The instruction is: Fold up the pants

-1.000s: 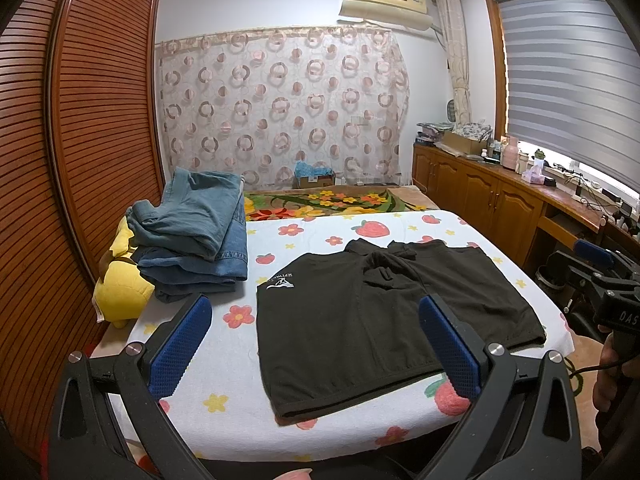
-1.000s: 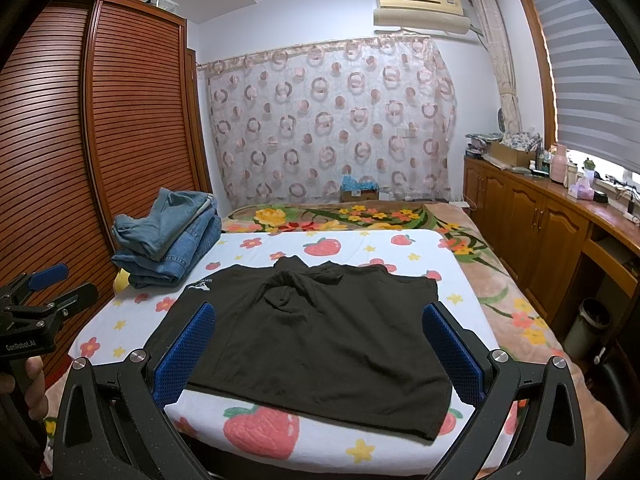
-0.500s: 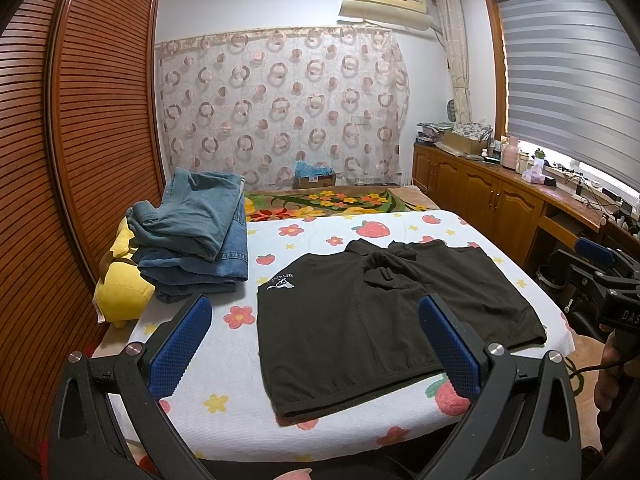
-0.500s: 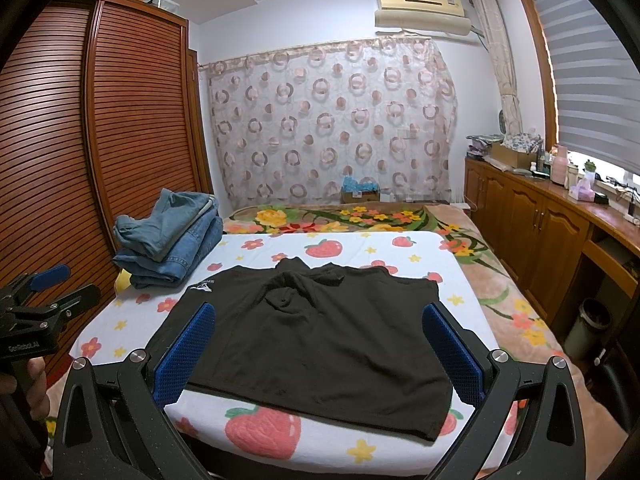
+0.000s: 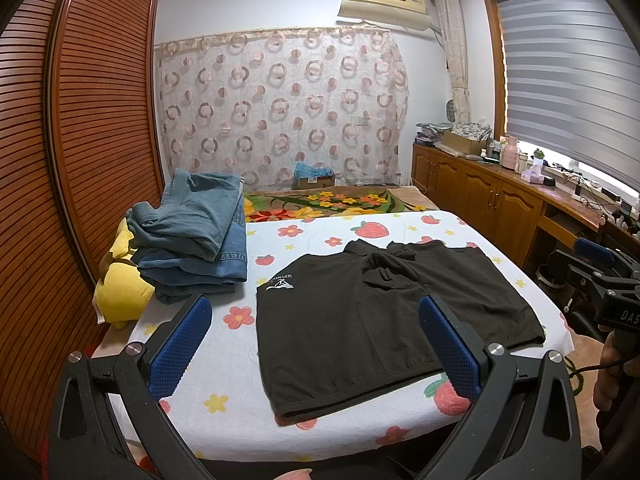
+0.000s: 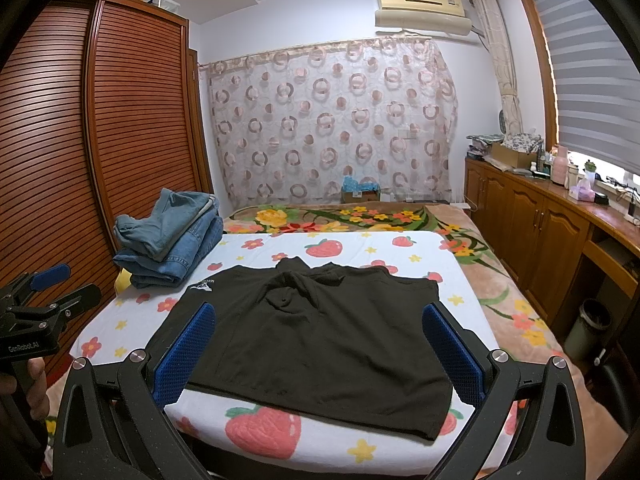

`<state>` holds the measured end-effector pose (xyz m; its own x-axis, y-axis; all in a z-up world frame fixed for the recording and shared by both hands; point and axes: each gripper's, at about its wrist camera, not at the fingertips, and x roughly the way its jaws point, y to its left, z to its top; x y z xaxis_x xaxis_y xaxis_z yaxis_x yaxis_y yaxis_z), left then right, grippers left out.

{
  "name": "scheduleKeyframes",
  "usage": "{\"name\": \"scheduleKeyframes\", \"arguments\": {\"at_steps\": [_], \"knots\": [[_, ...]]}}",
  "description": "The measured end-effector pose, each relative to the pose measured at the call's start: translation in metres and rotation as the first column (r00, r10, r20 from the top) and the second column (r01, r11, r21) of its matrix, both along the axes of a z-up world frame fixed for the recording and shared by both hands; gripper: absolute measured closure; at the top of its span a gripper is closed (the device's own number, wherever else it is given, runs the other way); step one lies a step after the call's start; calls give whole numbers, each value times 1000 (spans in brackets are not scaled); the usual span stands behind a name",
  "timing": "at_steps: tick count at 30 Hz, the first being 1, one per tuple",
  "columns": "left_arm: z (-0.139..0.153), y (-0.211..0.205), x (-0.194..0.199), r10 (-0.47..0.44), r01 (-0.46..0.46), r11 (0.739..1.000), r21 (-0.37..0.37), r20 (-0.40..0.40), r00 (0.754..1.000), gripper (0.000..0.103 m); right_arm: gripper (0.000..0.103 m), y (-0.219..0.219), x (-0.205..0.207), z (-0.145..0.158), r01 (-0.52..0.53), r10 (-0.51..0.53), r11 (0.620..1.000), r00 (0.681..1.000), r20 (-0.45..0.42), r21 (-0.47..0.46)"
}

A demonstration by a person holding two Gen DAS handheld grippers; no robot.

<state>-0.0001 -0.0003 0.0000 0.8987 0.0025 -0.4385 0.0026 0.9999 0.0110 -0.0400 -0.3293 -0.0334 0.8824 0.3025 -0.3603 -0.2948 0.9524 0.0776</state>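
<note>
Our blue finger pads (image 5: 182, 346) stood spread wide on both grippers, left gripper (image 5: 316, 346) and right gripper (image 6: 318, 350) grasping nothing, held above the bed's near edge. The black shorts (image 6: 320, 328) lay flat on the strawberry-print sheet (image 6: 320, 444) at twelve o'clock; folded jeans (image 5: 196, 236) sat at ten o'clock beside a yellow plush (image 5: 120, 292).

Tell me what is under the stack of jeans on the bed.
A yellow plush toy pokes out under the jeans, at the strawberry sheet's edge. The rest of the toy is covered.
</note>
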Motion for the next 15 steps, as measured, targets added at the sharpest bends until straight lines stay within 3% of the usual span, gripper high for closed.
{"name": "scheduleKeyframes", "arguments": {"at_steps": [6,15], "knots": [[3,-2,1,-5,5,1000,-11,-21,1000,0,0,0,1,-2,0,0,1000,1000,-10,-3],[-28,3,12,-16,13,999,-43,-78,997,0,0,3,8,-5,-10,9,1000,999,-34,-26]]}}
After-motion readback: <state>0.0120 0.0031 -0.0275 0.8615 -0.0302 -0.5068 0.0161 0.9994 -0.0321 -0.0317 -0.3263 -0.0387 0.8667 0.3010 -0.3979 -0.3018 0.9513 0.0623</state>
